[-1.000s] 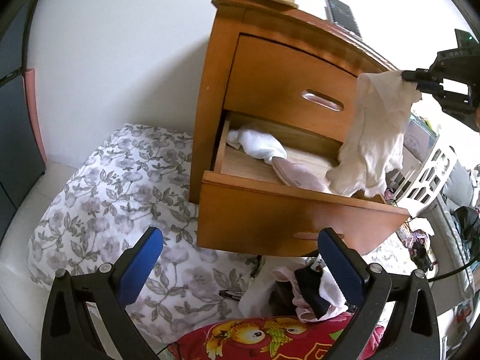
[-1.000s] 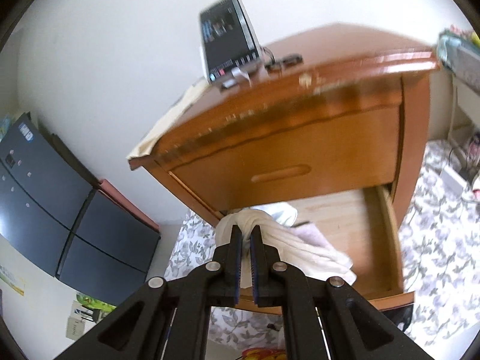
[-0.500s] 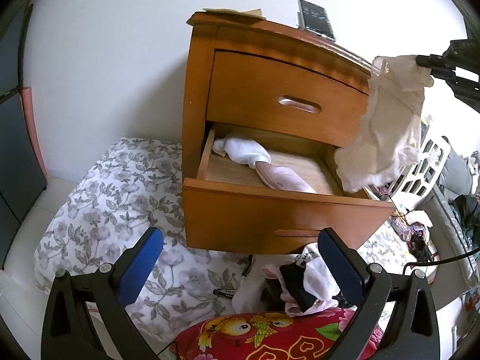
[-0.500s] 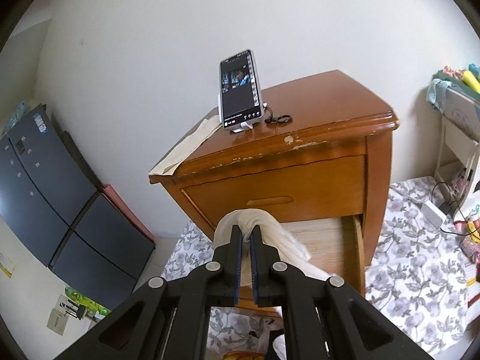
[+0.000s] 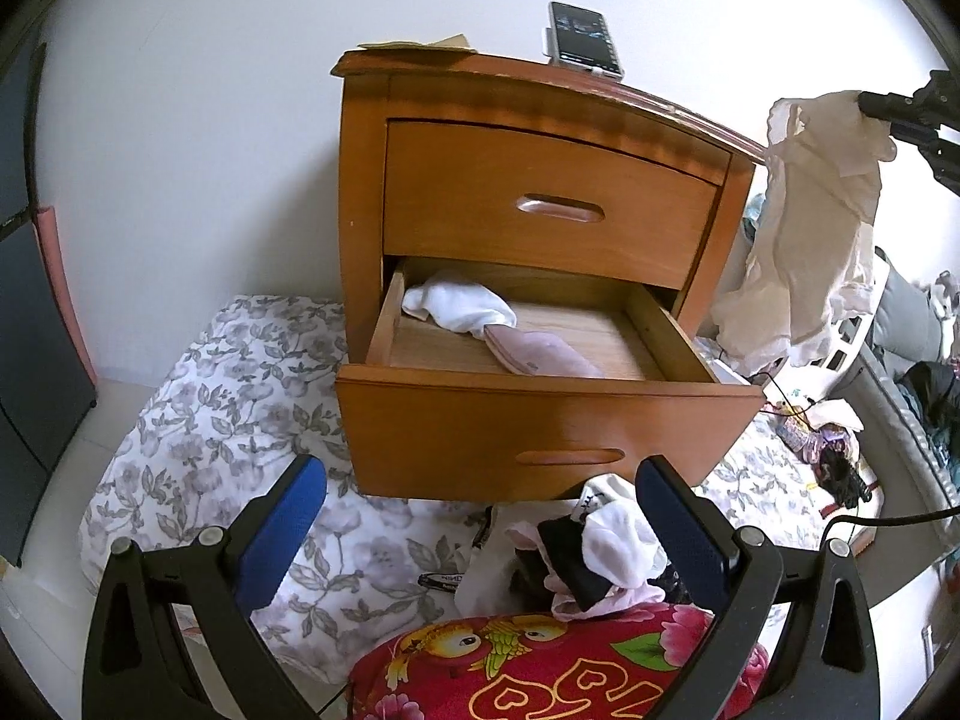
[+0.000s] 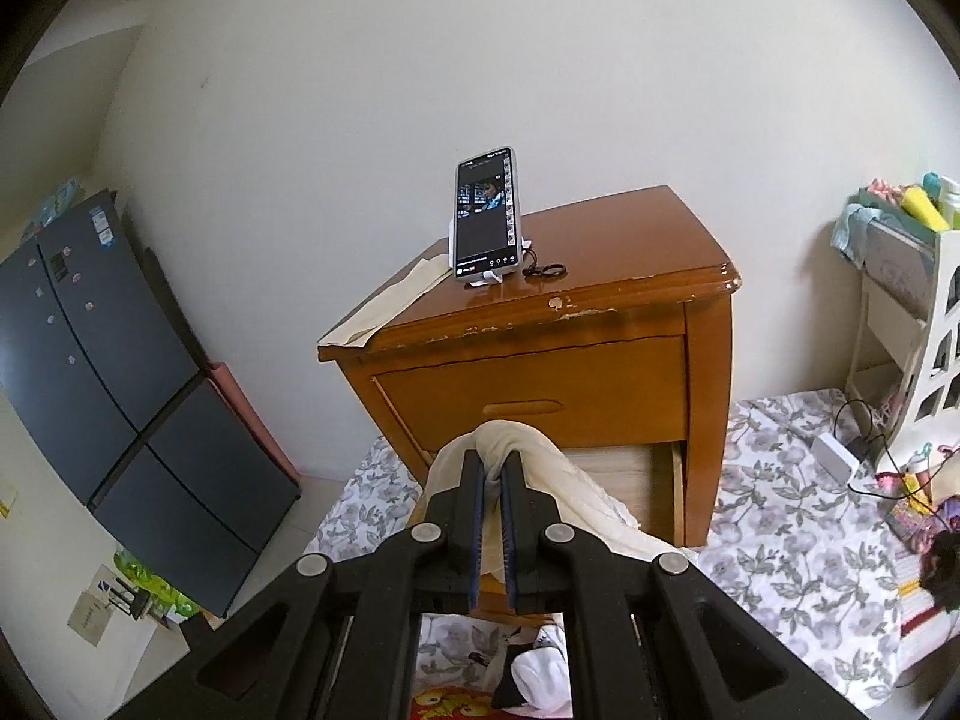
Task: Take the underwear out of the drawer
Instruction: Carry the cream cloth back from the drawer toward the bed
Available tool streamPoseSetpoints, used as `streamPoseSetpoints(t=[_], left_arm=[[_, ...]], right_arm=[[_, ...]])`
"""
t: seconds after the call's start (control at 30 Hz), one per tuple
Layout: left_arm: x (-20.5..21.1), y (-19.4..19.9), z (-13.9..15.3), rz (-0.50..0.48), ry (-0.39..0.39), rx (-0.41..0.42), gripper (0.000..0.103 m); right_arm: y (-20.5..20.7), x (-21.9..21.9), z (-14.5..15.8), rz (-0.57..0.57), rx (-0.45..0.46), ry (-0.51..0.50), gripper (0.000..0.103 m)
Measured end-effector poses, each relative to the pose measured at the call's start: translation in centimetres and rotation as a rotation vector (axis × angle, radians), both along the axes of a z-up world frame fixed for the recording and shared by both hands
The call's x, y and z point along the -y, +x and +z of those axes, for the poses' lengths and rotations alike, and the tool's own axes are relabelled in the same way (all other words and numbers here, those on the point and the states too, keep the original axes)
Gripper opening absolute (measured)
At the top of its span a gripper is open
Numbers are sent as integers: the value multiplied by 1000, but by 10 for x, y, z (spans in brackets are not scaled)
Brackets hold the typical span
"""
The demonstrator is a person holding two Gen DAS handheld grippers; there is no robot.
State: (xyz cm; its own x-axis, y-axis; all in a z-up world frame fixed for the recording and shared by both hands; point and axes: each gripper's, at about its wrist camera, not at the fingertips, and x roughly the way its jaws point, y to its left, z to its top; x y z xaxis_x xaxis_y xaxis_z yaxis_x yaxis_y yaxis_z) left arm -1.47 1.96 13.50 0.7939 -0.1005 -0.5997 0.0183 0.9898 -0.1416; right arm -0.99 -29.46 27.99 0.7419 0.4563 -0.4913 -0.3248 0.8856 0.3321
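Two garments remain in the open lower drawer (image 5: 540, 420) of the orange-brown wooden nightstand (image 5: 540, 210) as seen from the left wrist: a crumpled white piece (image 5: 459, 306) at the back left and a folded pale pink piece (image 5: 540, 354) touching it. Off to the right, clear of the drawer, a cream fabric undergarment (image 5: 810, 228) hangs limp from the right gripper (image 5: 870, 105), level with the nightstand top. The left gripper (image 5: 480, 516) hangs low in front with its blue pads spread wide, nothing between them, above a heap of white, black and pink clothes (image 5: 594, 552) on the grey floral sheet (image 5: 240, 396). Over to the right wrist view: the black jaws are clenched tight on the cream cloth, which bunches over the tips and drapes down toward the drawer. To do this well, I'd say keep that pinch firm, carry the trailing hem clear of the drawer front, and release over the heap.
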Motion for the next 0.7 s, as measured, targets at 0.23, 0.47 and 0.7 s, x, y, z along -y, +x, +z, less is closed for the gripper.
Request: streamPoseSetpoints(t=[0.23,0.47,0.7], left_arm=[[8,-5,4,-14,20,8,103],[13,-8,8,-24,35,16,103],[16,-9,9,-26,45,17,103]], right_arm=[[-22,8,2,19,15,-14,6],[-38,12,4,42,23,-21,6],[-47,10,2,57,15,-37,6]])
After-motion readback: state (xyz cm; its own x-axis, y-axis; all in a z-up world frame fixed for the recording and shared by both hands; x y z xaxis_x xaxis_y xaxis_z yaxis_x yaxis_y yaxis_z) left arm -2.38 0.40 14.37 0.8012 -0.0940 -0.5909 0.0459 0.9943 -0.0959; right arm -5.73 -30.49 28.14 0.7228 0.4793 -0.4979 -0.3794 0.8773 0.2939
